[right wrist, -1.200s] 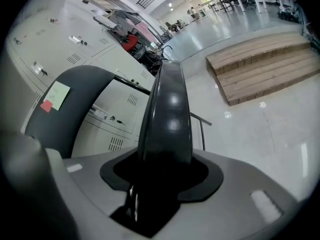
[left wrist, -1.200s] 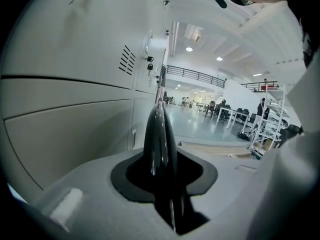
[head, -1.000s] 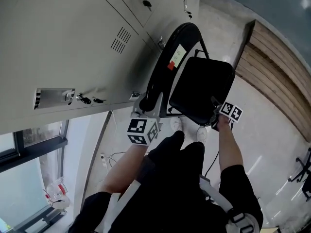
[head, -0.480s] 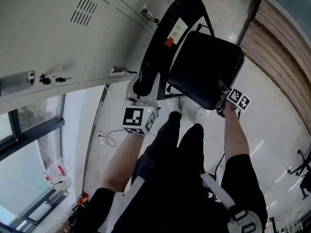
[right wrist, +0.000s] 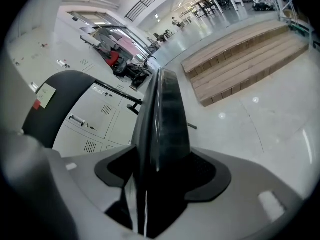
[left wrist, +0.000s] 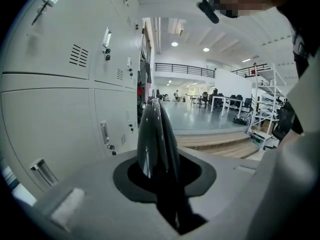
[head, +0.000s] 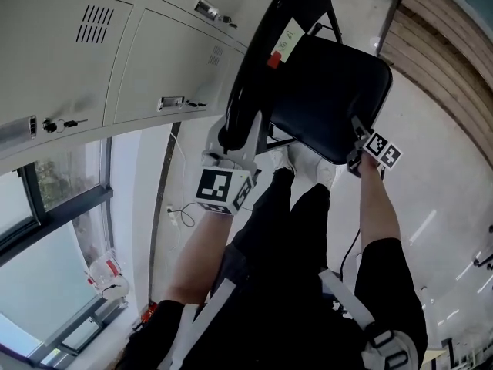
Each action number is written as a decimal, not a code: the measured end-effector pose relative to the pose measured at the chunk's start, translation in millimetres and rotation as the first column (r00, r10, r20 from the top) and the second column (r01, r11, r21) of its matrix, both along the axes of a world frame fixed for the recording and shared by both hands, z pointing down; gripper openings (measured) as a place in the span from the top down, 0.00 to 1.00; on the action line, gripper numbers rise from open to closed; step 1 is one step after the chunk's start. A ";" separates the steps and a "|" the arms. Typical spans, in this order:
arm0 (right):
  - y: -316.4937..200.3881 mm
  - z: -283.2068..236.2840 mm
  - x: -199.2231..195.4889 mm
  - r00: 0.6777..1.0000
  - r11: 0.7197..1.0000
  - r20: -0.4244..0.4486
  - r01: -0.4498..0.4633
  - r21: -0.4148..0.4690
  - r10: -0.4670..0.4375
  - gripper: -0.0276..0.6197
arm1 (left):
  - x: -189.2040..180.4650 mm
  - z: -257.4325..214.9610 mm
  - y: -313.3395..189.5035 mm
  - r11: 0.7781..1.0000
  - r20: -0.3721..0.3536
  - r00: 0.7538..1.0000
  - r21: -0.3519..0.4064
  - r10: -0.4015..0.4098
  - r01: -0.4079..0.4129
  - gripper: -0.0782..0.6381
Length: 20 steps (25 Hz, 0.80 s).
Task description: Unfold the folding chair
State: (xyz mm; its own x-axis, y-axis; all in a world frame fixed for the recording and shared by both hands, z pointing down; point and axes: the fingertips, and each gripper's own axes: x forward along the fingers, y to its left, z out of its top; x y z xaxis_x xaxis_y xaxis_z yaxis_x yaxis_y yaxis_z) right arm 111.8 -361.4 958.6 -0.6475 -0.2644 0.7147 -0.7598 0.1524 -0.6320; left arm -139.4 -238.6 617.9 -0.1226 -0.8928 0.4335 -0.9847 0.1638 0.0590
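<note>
The black folding chair stands before me, partly opened. Its curved backrest (head: 258,68) carries a white label, and its seat (head: 327,91) tilts out to the right. My left gripper (head: 231,141) holds the backrest's lower edge (left wrist: 156,139) between its jaws, which are closing. My right gripper (head: 358,143) has the seat's near edge (right wrist: 162,119) between its jaws, which are opening. The backrest (right wrist: 55,104) also shows at the left of the right gripper view.
Grey metal lockers (head: 115,52) stand close on the left of the chair. Wooden steps (head: 454,60) run along the right. My legs (head: 285,237) and white shoes (head: 308,164) are just under the seat. A cable (head: 181,214) lies on the floor by the window (head: 46,230).
The seat has swung further out from the backrest with the right gripper on its edge. The whole chair sits higher in the head view, and the left gripper followed the backrest.
</note>
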 end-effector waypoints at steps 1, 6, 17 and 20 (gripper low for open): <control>0.3 0.9 -1.5 1.000 1.000 0.008 0.005 0.000 -0.005 0.48 | -3.7 0.4 0.1 1.000 0.000 1.000 0.002 0.000 0.000 0.77; 8.5 10.7 -6.2 0.999 0.999 0.045 0.006 -0.038 -0.004 0.48 | -29.8 7.6 4.4 1.000 -0.007 1.000 0.008 0.019 -0.019 0.76; 8.3 20.4 -7.6 0.993 0.993 -0.018 0.114 0.026 -0.113 0.45 | -49.1 12.8 5.3 0.997 0.015 0.999 0.049 0.051 -0.052 0.75; 9.4 25.8 -9.8 0.992 0.992 -0.031 0.126 0.030 -0.125 0.43 | -63.9 18.6 6.8 0.997 0.011 0.998 0.050 0.055 -0.055 0.75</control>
